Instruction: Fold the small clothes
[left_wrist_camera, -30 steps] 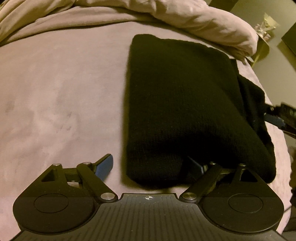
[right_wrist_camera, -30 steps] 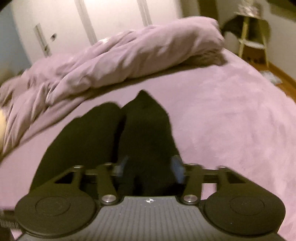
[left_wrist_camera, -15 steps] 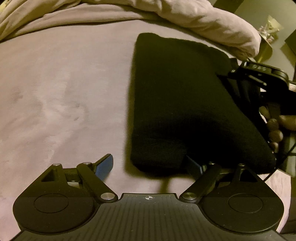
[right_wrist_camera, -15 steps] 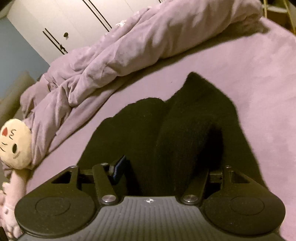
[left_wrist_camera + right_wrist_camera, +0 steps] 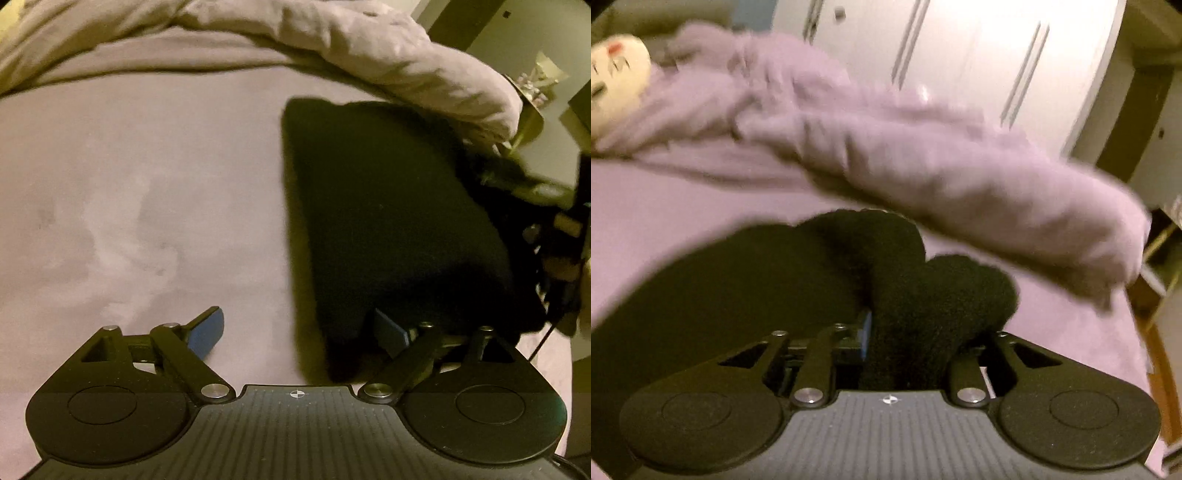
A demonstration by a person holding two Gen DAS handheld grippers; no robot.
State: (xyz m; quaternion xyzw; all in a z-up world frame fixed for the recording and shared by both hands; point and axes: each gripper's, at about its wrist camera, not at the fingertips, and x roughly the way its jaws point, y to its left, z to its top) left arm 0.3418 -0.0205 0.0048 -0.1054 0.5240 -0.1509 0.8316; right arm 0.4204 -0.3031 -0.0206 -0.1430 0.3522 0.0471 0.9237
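A black knit garment (image 5: 388,221) lies folded on the mauve bed sheet (image 5: 147,184). My left gripper (image 5: 299,332) is open at the garment's near edge, its right finger (image 5: 389,330) against the cloth and its left finger (image 5: 207,328) over bare sheet. My right gripper (image 5: 919,343) is shut on a bunched flap of the same garment (image 5: 923,302), lifted above the flat part (image 5: 757,288). The right gripper and the hand holding it show at the far right of the left wrist view (image 5: 561,240).
A rumpled mauve duvet (image 5: 369,48) lies along the far side of the bed, also in the right wrist view (image 5: 923,155). A plush toy (image 5: 613,77) sits at the far left. White wardrobe doors (image 5: 979,55) stand behind. The bed edge is at the right.
My right gripper has closed on the garment's flap and swung it up and leftward over the flat part. The left gripper stayed open at the near edge, shifting slightly.
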